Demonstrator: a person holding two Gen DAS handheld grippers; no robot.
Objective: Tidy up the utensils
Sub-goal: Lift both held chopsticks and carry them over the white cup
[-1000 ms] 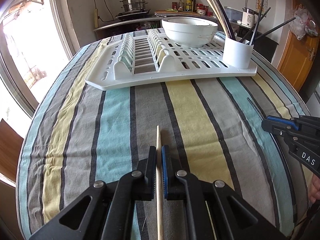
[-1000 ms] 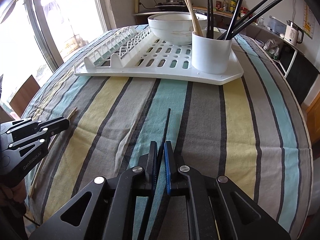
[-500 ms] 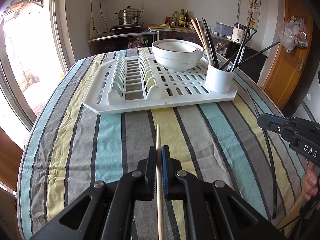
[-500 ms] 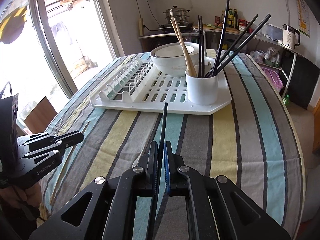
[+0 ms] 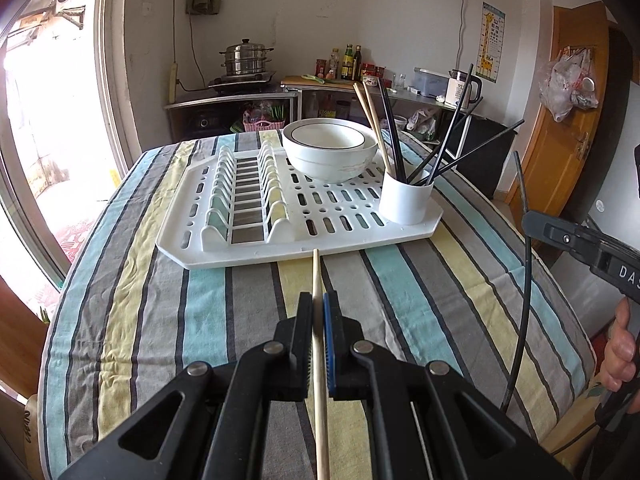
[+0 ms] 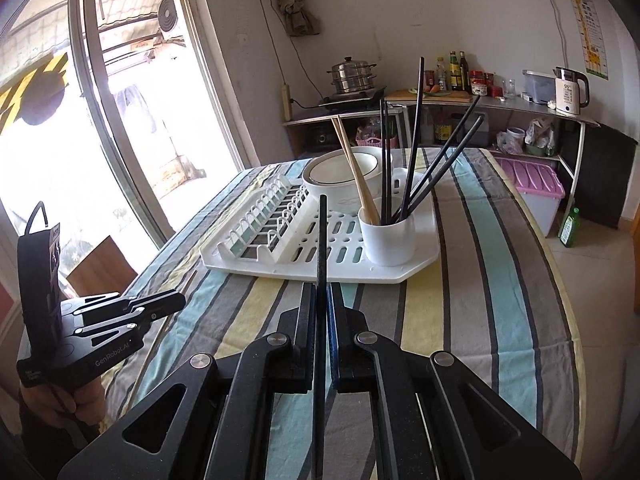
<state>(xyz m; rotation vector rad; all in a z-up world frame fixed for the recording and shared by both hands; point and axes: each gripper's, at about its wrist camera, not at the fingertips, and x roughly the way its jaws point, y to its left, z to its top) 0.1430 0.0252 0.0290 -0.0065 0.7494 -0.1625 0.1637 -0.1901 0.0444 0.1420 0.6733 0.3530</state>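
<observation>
Several black and two wooden chopsticks are already stood in the white cylindrical cup [image 5: 406,203] at the right near corner of the white plastic drying rack [image 5: 248,254]; two are left; a pale wooden chopstick [image 5: 317,280] is clamped in the left gripper [image 5: 318,320]; a black chopstick [image 6: 322,240] is clamped in the right gripper [image 6: 321,308]; both are held above the striped tablecloth [image 5: 400,280]; open room is seen up to the rack's near edge; the leaning sticks crowd the cup's mouth.

Daylight floods in through the window [image 5: 36,128] at left (blown out to white), room evenly bright, focus sharp; heavy fisheye bending and dark vignette at frame corners.
</observation>
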